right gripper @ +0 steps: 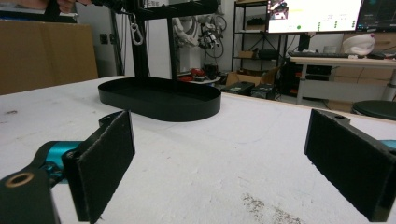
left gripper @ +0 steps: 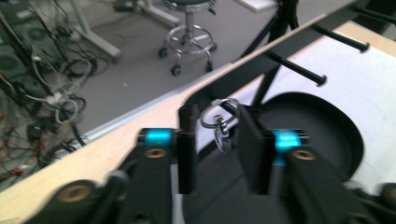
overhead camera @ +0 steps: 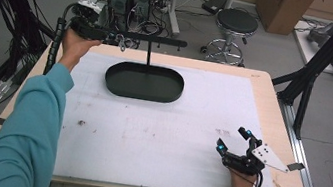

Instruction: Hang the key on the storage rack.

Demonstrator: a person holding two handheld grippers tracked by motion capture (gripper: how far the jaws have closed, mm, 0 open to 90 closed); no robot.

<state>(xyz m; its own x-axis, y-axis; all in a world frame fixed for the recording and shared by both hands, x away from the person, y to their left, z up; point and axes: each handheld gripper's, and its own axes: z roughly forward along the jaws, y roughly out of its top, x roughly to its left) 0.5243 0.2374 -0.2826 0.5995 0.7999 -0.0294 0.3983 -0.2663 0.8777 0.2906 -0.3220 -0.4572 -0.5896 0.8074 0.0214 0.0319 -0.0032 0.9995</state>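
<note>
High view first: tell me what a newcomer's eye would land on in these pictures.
The black stand, an oval tray with a post and a pegged crossbar, sits at the table's far middle. The left hand-held gripper is raised to that crossbar, its open jaws either side of a metal keyring hanging from a peg. The right hand-held gripper rests open at the near right.

Bench: a wooden bench [overhead camera: 275, 98] carried a white mat [overhead camera: 159, 128].
Tray: a black oval tray [overhead camera: 144, 82] sat at the mat's far side, a post rising to a crossbar [overhead camera: 158, 39].
Left gripper [overhead camera: 112, 38]: held up at the crossbar's left end; fingers' state unclear.
Right gripper [overhead camera: 234, 140]: low over the mat's near right corner, fingers apart.
Floor: a stool [overhead camera: 235, 26] stood beyond the bench.
</note>
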